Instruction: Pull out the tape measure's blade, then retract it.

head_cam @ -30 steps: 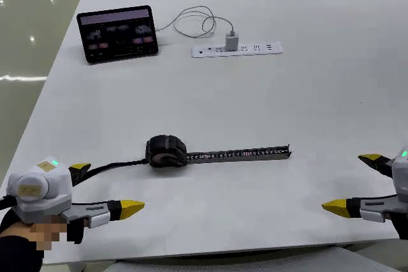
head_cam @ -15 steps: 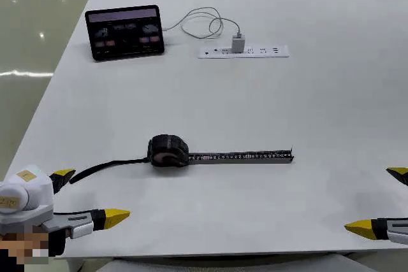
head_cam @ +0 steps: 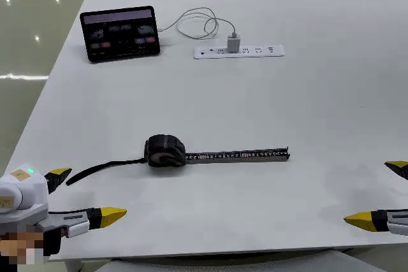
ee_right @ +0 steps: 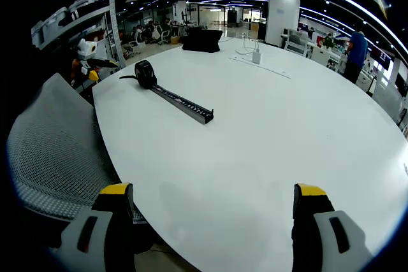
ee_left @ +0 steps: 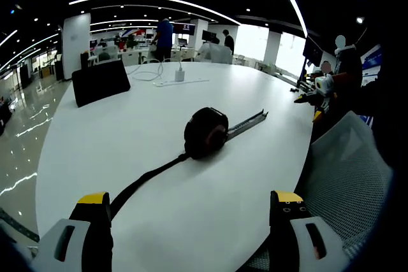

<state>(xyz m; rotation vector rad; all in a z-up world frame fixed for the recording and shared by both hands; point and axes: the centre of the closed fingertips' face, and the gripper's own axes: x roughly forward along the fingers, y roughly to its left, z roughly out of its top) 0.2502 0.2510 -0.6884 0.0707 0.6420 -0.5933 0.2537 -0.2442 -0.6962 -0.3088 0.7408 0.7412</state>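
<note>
Though untouched, tape measure (head_cam: 166, 151) between left gripper (head_cam: 92, 192) and right gripper (head_cam: 369, 192)

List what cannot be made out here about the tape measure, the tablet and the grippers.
- Blade markings: too small to read in the head view or in either gripper view.
- Tape measure case: any lock switch is too small to tell in the head view.
- Tablet screen: icons too small in the head view; just a dark shape in the left gripper view.
- Right gripper: body cut off by the head view's right edge.
</note>
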